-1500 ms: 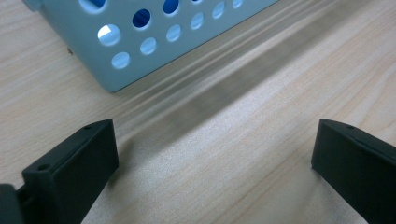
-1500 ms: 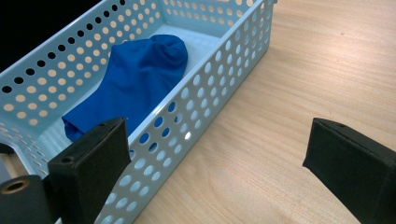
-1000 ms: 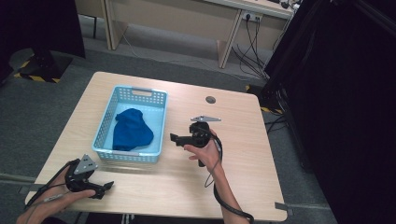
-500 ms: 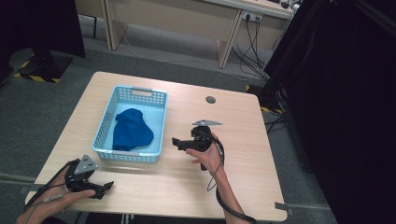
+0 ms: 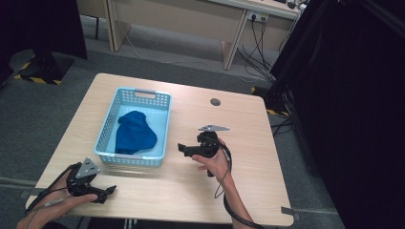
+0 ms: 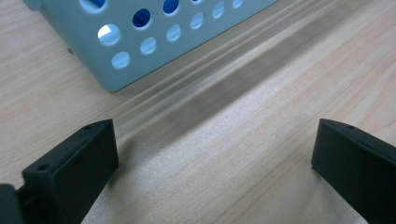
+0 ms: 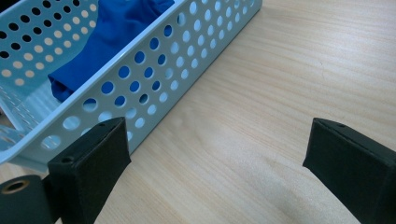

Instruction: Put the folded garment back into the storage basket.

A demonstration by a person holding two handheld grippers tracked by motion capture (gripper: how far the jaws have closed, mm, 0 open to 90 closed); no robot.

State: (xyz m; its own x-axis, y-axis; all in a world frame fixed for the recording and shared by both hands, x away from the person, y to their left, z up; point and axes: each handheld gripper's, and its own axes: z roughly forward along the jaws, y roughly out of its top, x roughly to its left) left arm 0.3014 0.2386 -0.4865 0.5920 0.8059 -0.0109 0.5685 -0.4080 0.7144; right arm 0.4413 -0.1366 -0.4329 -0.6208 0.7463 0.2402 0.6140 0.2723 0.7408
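From the high view, a blue cloth (image 5: pixel 135 137) lies bunched inside a light blue perforated basket (image 5: pixel 160 125) on the left half of the desk (image 5: pixel 248 143). The right hand-held gripper (image 5: pixel 183 149) is held just off the basket's right wall with its jaws pointed toward it, while the left hand-held gripper (image 5: pixel 110 190) rests low on the desk near the front edge, just in front of the basket's near wall. In the left gripper view, the left hand-held gripper (image 6: pixel 212 154) has its jaws spread wide with nothing between them but bare desk wood; a corner of the basket (image 6: pixel 116 70) sits ahead and to the left, apart from the jaws. In the right gripper view, the right hand-held gripper (image 7: pixel 217 149) is likewise wide open and empty, its jaws framing bare wood, with the basket's side wall (image 7: pixel 154 79) close beside the left jaw and the cloth (image 7: pixel 107 37) visible over the rim, lying on the basket floor. As I judge it, the cloth sits in the basket and both grippers hold nothing, so the step in hand looks like either an approach to the basket or a moment with the cloth set down. If the cloth is to be taken, the right gripper must lift over the rim, drop onto the bunched fabric, and close on a fold.
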